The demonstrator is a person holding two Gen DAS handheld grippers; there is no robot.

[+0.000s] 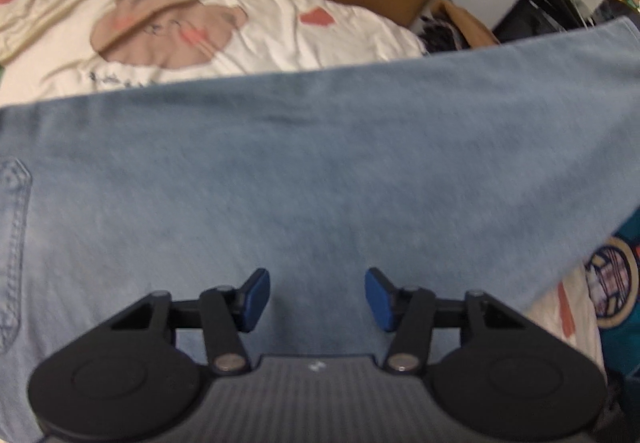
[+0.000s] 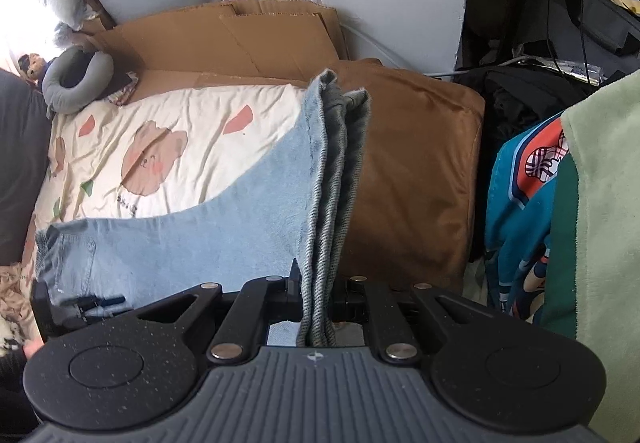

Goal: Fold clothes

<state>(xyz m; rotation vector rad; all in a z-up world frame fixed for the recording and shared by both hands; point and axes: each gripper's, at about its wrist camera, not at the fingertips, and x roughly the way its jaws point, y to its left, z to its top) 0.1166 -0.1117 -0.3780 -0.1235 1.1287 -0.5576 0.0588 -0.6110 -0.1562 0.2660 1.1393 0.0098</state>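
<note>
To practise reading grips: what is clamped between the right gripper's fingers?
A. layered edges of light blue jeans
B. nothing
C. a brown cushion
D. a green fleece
A: the right gripper is shut on the stacked edges of the jeans, which rise up between its fingers.

One pair of light-blue jeans (image 2: 192, 243); two grippers, left (image 1: 317, 299) and right (image 2: 320, 299); one bear-print bedsheet (image 2: 160, 147); one brown cushion (image 2: 416, 179); one grey neck pillow (image 2: 76, 79)

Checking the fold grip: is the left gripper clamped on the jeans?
No, the left gripper fingers stand apart above the jeans.
</note>
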